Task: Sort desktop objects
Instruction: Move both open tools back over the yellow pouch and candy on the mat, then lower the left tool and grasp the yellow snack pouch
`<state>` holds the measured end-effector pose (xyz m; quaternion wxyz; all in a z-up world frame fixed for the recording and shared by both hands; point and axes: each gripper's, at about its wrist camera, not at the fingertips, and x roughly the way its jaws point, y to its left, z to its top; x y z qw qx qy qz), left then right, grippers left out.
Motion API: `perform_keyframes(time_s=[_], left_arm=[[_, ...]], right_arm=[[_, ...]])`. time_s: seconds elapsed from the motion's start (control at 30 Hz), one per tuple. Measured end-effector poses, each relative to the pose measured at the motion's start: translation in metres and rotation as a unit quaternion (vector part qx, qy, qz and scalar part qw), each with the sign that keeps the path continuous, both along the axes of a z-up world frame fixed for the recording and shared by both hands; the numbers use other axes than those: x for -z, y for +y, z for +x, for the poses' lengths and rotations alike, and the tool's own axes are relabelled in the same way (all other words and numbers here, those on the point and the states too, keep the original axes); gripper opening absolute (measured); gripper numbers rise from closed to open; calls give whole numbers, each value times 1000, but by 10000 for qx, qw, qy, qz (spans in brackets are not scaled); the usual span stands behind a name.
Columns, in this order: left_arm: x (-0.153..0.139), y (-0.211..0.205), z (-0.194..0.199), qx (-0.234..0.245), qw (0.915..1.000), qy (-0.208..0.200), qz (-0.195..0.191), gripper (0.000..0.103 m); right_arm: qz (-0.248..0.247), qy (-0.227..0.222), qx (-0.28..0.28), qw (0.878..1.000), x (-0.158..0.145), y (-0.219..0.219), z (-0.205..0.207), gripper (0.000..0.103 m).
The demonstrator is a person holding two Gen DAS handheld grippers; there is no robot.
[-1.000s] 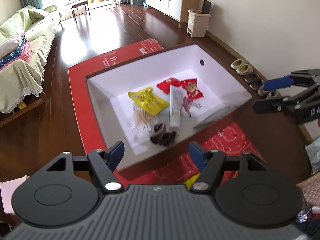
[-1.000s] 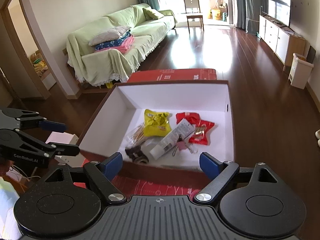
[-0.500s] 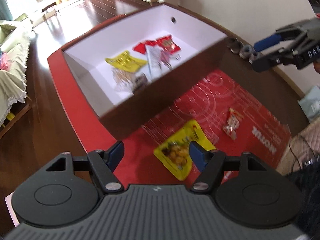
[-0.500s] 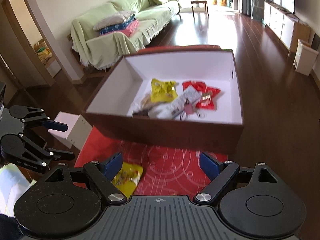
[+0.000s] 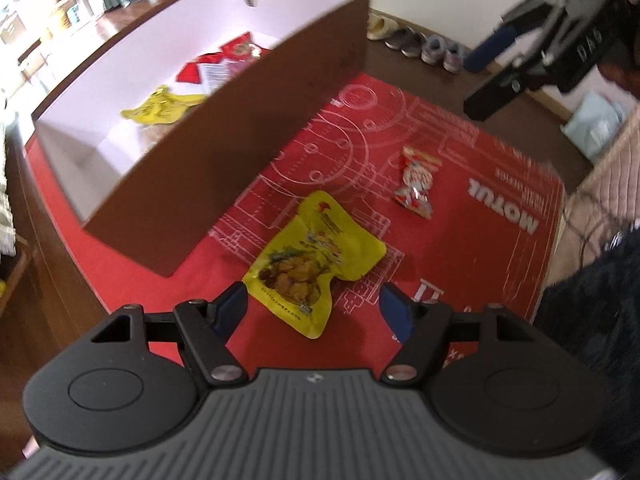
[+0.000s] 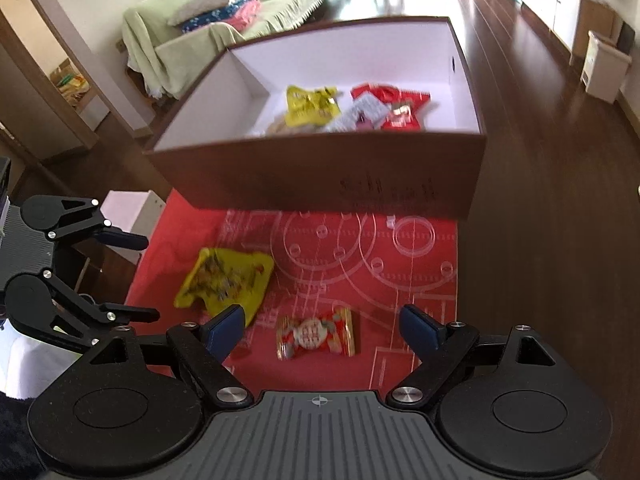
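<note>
Our left gripper [image 5: 314, 306] with fingers spread and empty above the yellow packet [image 5: 312, 256], our right gripper [image 6: 322, 326] likewise released over the red packet [image 6: 316, 333], both packets on the red mat [image 6: 420, 280], brown box [image 6: 320, 176] beyond.

green-draped sofa [image 6: 224, 12], shoes [image 5: 420, 42], white cabinet [image 6: 560, 4]

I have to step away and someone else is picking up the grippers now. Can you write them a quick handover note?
Left gripper: open, empty, just over the yellow snack pouch.
Right gripper: open, empty, lined up with the red candy wrapper.
Both items lie on the red mat, in front of the brown box.
Done: several packets already in the box.
Left: the pouch and the wrapper probably go in too.
</note>
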<state>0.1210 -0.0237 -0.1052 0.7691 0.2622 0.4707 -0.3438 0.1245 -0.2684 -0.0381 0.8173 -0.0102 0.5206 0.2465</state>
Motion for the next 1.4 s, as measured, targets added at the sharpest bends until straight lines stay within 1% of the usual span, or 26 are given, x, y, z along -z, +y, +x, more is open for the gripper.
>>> perform_keyframes(time_s=[0.13,0.3,0.53,0.63,0.73,0.8,0.93,0.97,1.03,1.1,1.17,1.23,1.27,1.33,1.37,1.4], left_arm=[[14,-7,-4,292,9992,-111,232,69],[26,-12,-1,436,9980,-180,419,69],[43,-19,4,769,9943,-330,664,67],[49,-21,8,890,9929,-350,705,66],[54,-21,13,933,9928,-276,695,64],[58,-20,17,959,9928,-205,693,64],[60,-17,25,965,9938,17,546,64],[59,-16,28,947,9942,101,497,62],[59,-14,34,889,9950,278,373,53],[58,-12,41,785,9958,367,288,48],[57,-11,45,769,9957,450,256,46],[53,-9,48,706,9960,534,142,37],[50,-8,49,639,9963,578,68,35],[43,-5,52,438,9968,659,-82,26],[40,-3,54,338,9969,699,-157,23],[36,-1,56,226,9967,738,-232,19]], right_arm=[[-105,106,20,9999,8,-3,-3,87],[-271,244,5,9993,19,-6,-3,87],[-325,416,65,9986,29,-9,1,87],[-306,465,87,9984,30,-9,3,87],[-306,509,99,9982,32,-9,6,87],[-308,537,101,9980,34,-9,8,87],[-314,586,89,9977,37,-8,13,87],[-311,599,82,9977,38,-8,14,87],[-314,616,68,9976,40,-7,16,87],[-314,629,59,9975,41,-6,18,87],[-314,631,40,9975,42,-4,19,87],[-331,618,-2,9975,44,-2,21,87],[-337,611,-20,9976,44,-1,21,87],[-351,600,-49,9976,45,0,22,87],[-365,596,-67,9975,45,1,22,87],[-383,587,-94,9975,46,2,22,87]])
